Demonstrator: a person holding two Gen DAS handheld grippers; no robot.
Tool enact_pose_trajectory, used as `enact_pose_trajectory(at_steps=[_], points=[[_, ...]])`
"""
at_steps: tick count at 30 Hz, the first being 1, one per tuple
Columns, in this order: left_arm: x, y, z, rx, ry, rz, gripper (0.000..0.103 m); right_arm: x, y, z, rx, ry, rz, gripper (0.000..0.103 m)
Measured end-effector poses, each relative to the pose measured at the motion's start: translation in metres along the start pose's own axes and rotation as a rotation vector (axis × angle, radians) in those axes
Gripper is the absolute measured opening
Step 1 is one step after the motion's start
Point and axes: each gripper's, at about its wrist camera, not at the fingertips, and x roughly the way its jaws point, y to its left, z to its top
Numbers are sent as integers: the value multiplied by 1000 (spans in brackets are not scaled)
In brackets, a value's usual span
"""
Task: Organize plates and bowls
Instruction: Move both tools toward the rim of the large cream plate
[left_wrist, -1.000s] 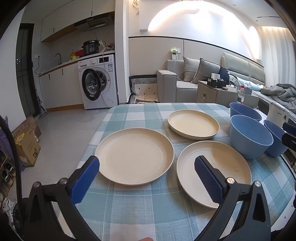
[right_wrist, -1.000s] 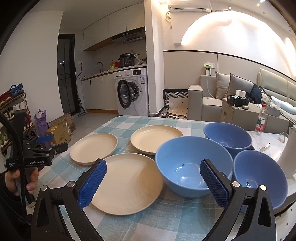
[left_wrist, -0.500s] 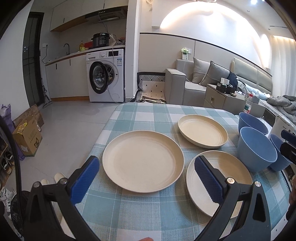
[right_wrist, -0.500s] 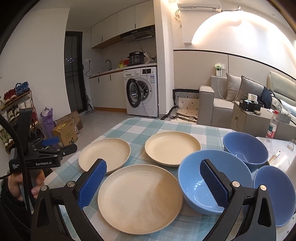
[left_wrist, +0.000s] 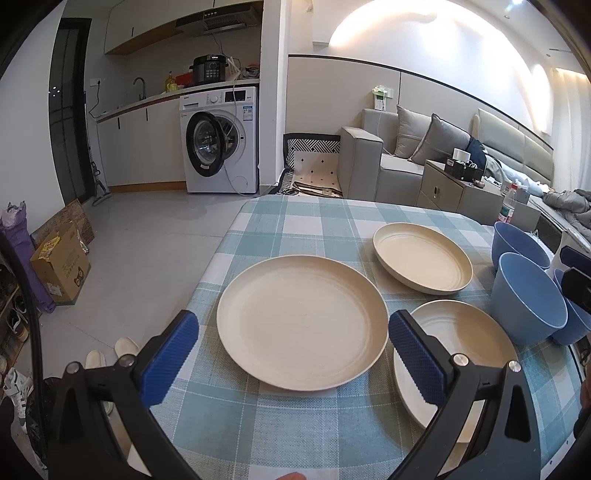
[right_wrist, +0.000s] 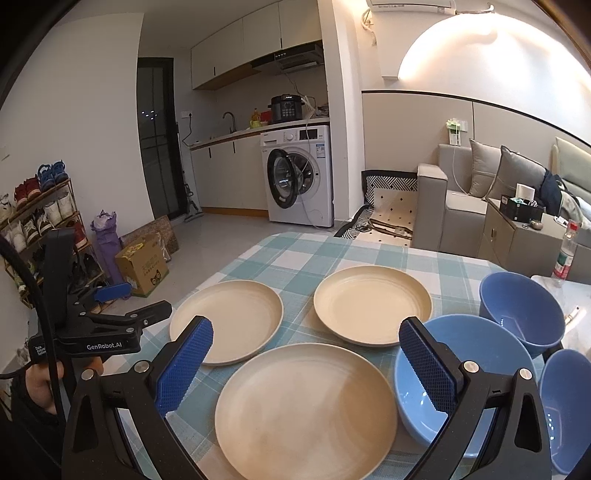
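On the checked surface (right_wrist: 325, 254), three cream plates and three blue bowls are lying apart, nothing stacked yet. Going from the left: the left gripper (left_wrist: 293, 354) is hovering low with its jaws wide open and empty, framing the left plate (left_wrist: 301, 323). Next to it, the near plate (right_wrist: 306, 410) is sitting between the parted, empty jaws of the right gripper (right_wrist: 304, 369), and the far plate (right_wrist: 371, 304) is lying behind it. Further right, the nearest bowl (right_wrist: 463, 373) is standing just beside the near plate, with the far bowl (right_wrist: 521, 312) behind it and the third bowl (right_wrist: 565, 406) at the right edge. Judging by this, the sorting is only beginning, with both grippers lining up on plates. The next move is likely calling for one jaw slid under a thin rim, a firm pinch, then a level lift onto a neighbouring plate; the flat rim could slip out.
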Motion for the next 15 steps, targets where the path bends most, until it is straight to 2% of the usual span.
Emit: enact_pose_trajectory(at_steps=[15], points=[[20,8,14,-28,31,7,103,45,11,16,-14,41,29,103]])
